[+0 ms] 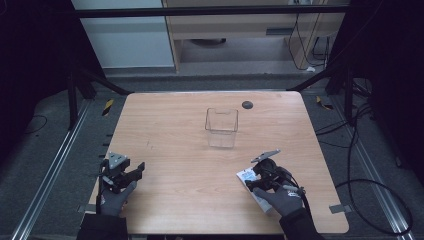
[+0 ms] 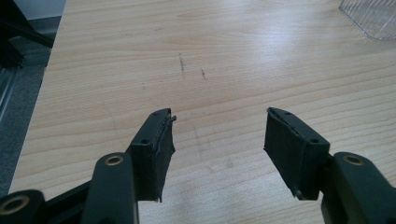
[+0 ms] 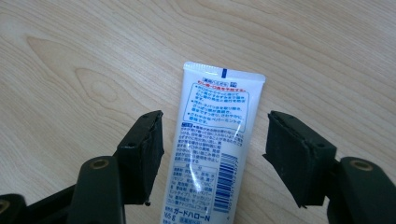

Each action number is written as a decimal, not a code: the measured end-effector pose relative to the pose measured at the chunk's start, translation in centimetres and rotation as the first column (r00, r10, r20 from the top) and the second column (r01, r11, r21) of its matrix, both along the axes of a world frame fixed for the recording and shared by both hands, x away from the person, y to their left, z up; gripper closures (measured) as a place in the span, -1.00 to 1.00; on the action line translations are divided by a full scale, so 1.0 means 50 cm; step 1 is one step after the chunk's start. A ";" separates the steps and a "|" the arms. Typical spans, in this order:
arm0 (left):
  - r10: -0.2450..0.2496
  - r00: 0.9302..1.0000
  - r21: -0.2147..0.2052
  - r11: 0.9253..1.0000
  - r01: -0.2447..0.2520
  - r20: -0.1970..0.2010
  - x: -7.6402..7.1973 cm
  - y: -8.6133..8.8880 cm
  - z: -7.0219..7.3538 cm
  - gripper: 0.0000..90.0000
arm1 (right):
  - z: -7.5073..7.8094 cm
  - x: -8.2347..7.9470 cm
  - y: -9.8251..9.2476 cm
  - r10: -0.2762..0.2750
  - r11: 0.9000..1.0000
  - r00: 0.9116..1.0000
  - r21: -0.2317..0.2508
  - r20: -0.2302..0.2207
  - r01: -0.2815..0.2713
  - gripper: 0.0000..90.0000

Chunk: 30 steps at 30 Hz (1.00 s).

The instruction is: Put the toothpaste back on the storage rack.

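The wooden table [image 1: 190, 200] lies beneath the fingers [image 2: 152, 144] of the left gripper [image 2: 218, 135], with faint dark scuffs [image 2: 182, 65] ahead of them. A small dark disc [image 1: 247, 104] sits well beyond the fingers [image 3: 140, 144] of the right gripper [image 3: 215, 140]. Cables [image 1: 370, 190] coil on the floor off to their right.
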State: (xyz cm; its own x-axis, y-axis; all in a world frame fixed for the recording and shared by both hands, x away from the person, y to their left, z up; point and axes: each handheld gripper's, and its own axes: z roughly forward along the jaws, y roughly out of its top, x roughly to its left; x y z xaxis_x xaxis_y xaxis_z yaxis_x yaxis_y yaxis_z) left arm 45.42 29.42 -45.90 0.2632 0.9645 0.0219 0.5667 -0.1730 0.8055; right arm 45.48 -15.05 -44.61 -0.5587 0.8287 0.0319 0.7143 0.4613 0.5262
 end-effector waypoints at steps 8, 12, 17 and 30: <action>0.000 1.000 0.000 1.000 0.000 -0.002 0.000 0.000 0.000 -0.09 | -0.013 0.015 0.011 0.004 1.000 1.000 -0.019 -0.024 -0.005 -0.21; 0.000 1.000 -0.001 1.000 0.000 -0.001 0.000 0.001 -0.001 -0.09 | -0.020 0.021 0.012 -0.002 1.000 0.999 -0.024 -0.044 0.001 -0.21; 0.000 1.000 0.000 1.000 0.000 -0.001 0.000 0.001 0.000 -0.09 | -0.027 0.023 0.013 0.002 1.000 0.998 -0.031 -0.058 -0.004 -0.21; -0.001 1.000 0.000 1.000 0.001 -0.003 0.000 0.001 0.000 -0.09 | -0.049 0.031 0.012 -0.004 0.999 0.993 -0.045 -0.116 -0.001 -0.22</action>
